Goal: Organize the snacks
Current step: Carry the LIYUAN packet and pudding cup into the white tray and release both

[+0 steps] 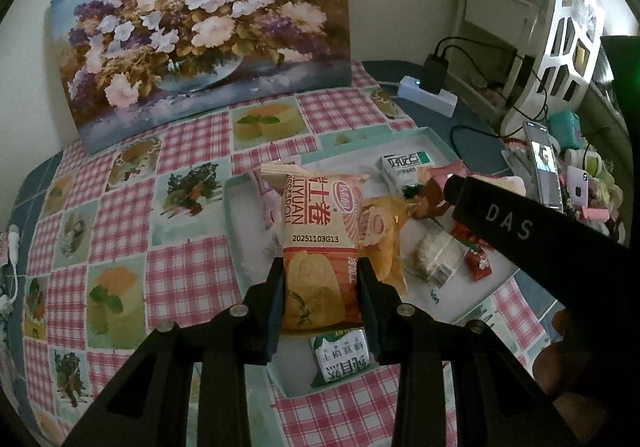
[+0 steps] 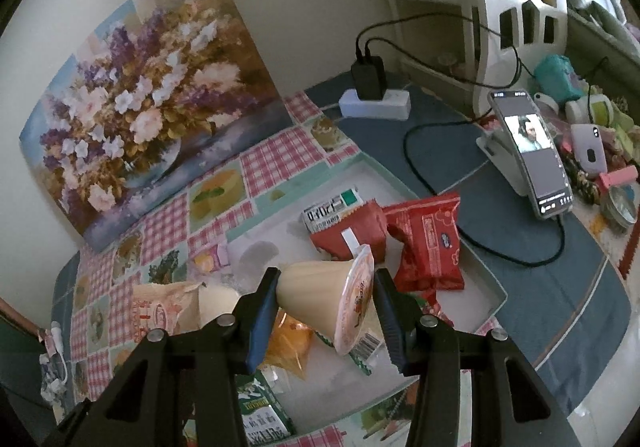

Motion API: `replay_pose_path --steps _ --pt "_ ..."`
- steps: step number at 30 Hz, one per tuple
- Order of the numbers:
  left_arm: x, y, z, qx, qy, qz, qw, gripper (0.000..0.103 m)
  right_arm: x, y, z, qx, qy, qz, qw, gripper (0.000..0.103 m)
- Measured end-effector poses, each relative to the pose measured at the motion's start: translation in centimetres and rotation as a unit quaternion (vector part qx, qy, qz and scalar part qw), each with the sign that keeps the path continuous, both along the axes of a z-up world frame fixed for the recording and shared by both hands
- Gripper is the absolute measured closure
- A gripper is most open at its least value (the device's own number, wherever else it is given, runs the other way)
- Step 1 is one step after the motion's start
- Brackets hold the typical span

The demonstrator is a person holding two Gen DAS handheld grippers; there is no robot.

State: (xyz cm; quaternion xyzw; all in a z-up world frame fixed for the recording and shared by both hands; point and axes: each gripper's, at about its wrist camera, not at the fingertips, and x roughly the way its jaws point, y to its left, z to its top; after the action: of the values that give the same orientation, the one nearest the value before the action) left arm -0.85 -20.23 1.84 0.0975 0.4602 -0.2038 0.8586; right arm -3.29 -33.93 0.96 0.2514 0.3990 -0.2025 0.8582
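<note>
My left gripper has its fingers clamped on the soft, crushable roll packet over the tray; I judge its lower half the best hold. My right gripper pinches the light, slippery pudding cup sideways, film lid fragile.

Orange egg-roll packet upright, cream jelly cup tilted, above tray

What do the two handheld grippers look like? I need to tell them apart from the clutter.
Both are matte black. The left gripper has black pads and silver bolts; the right gripper has blue pads. Seen from the left wrist, the right one's body bears white letters "DAS".
</note>
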Motion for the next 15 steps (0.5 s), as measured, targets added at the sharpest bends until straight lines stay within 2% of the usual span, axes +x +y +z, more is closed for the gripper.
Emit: replay_pose_path --steps 15 --pt "0.4 -0.9 -1.6 0.018 0.019 -0.011 0.9996 0.067 0.2 -0.5 -2.5 0.035 0.05 -0.005 0.998 0.053"
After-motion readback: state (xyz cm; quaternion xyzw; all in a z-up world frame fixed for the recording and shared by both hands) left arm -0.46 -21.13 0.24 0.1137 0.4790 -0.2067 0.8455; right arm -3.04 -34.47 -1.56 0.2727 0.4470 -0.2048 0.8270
